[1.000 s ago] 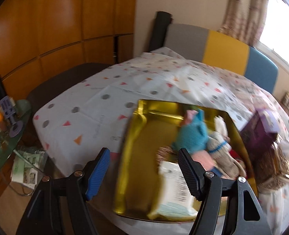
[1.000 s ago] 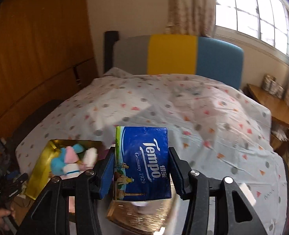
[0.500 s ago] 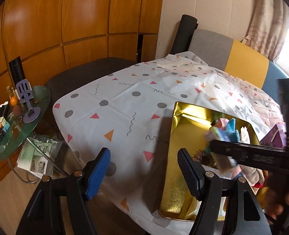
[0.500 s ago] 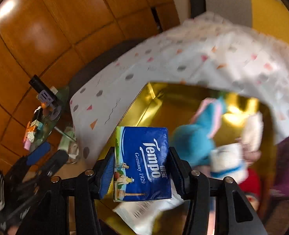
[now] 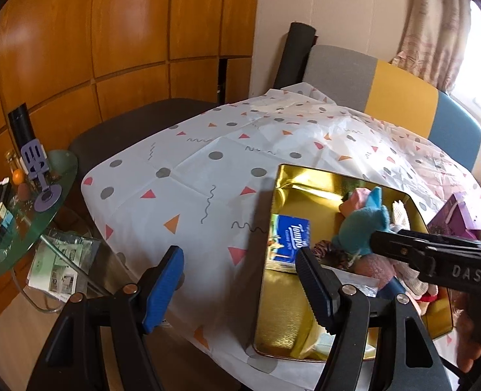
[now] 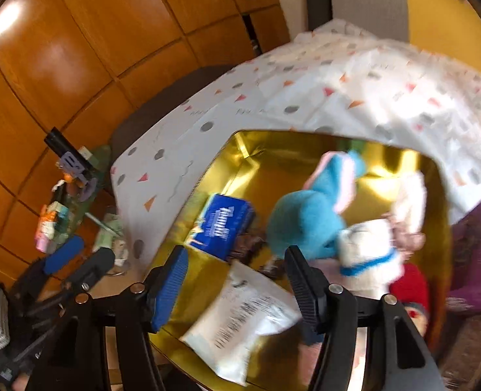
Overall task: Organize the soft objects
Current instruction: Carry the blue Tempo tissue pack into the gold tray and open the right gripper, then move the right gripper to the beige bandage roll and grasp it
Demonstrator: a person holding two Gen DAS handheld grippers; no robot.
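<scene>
Blue tissue pack (image 6: pixel 222 224) lies in gold tray (image 6: pixel 240 150) beside plush toys; right gripper (image 6: pixel 235 280) just opened, empty; left gripper (image 5: pixel 240 280) spread, empty. Pack likely light, squashy: grasp across narrow sides.

Items as I see them, material/finish only:
- Tray (image 6: pixel 435 202): gold metal, mirror-glossy, smooth; reflects what's in it.
- Tissue pack (image 6: pixel 222 226): blue plastic wrap w/ sheen, printed.
- White pouch (image 6: pixel 243 319): smooth plastic film, slight gloss, printed barcode.
- Plush (image 6: pixel 308 218): teal fleece, fuzzy, matt; pink bits same nap.
- Sheet (image 5: pixel 207 176): white cloth, matt, creased, printed dots & triangles.
- Wall panels (image 5: pixel 110 32): orange wood, polished, glossy.
- Side table (image 5: pixel 54 192): green glass top, shiny.
- My left gripper (image 5: pixel 240 285): matt black plastic; pads (image 5: pixel 163 288) ribbed blue, rubbery-looking.
- Right gripper (image 6: pixel 237 285): same build.
</scene>
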